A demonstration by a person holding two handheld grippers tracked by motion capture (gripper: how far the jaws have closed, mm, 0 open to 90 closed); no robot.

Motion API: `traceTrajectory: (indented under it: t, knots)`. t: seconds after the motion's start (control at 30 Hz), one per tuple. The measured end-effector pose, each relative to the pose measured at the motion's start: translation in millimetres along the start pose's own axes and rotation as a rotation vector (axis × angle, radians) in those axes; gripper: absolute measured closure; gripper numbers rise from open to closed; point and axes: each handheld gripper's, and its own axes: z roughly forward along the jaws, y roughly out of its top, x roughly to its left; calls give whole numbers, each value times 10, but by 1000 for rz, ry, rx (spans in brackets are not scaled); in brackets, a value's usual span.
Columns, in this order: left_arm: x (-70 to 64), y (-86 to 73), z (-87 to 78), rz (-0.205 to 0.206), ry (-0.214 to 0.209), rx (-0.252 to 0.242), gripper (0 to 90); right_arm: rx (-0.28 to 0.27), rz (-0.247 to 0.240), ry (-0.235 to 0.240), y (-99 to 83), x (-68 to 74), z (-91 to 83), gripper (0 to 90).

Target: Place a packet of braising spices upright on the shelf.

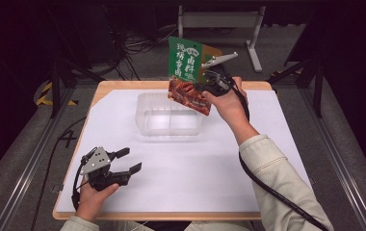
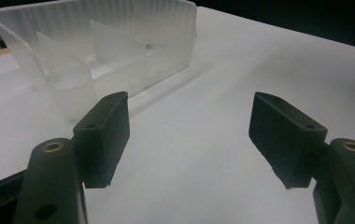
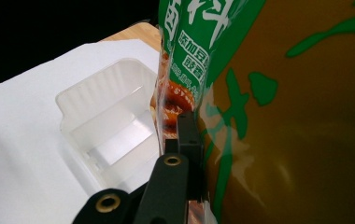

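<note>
Clear divided tray (image 1: 170, 120) on white sheet (image 1: 229, 159), beneath held packet (image 1: 187, 77).

This looks like a lab or recording studio, not a home. A light wooden table (image 1: 181, 85) covered by a white paper sheet (image 1: 195, 163) stands in a dark room; tangled black cables (image 1: 137, 41) lie on the grey floor beyond it, beside a white metal stand (image 1: 219, 19) and black tripod legs (image 1: 56, 77).
</note>
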Motion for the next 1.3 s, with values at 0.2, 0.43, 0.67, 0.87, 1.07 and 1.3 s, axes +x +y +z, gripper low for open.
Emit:
traceTrajectory:
  t: [0.2, 0.43, 0.67, 0.87, 1.07, 1.3]
  knots:
    - [-6, -4, -3, -6, -1, -1, 304, 14, 9, -43, 16, 64, 55, 894]
    - [-15, -22, -53, -2, 13, 0, 305, 12, 72, -108, -10, 95, 153, 894]
    - [-16, -34, -80, -7, 19, 1, 305, 12, 109, -150, -57, 92, 255, 894]
    - [-11, -35, -98, -3, 23, -2, 305, 15, 120, -180, -104, 113, 313, 894]
    - [-17, -33, -85, -2, 22, 1, 305, 21, 117, -196, -139, 157, 363, 893]
    - [-22, -34, -64, -6, 20, 4, 305, 23, 98, -215, -182, 223, 435, 893]
